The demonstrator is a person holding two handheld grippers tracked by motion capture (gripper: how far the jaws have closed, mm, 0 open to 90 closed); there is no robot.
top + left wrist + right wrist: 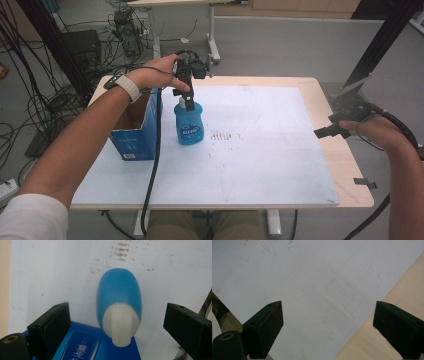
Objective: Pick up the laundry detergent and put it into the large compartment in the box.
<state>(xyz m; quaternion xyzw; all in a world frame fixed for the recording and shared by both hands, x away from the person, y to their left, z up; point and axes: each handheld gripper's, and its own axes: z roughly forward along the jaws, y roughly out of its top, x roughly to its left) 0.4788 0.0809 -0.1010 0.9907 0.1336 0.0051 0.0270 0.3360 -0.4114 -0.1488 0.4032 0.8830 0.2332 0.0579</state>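
A blue bottle (189, 124) with a white cap (186, 102) stands upright on the white sheet, just right of the blue box. My left gripper (186, 95) hangs directly over it, pointing down. In the left gripper view the bottle (119, 293) and its white cap (120, 323) sit between the two wide-apart jaws, neither jaw touching it, so the left gripper (117, 326) is open. My right gripper (332, 131) is held over the table's right edge, and in the right gripper view that gripper (328, 325) is open with nothing between its jaws.
An open blue cardboard box (136, 129) stands at the table's left side, close beside the bottle. A white sheet (260, 165) covers most of the wooden table (345, 165). Faint reddish marks (222, 136) lie on the sheet. Cables and equipment (125, 30) crowd the floor beyond.
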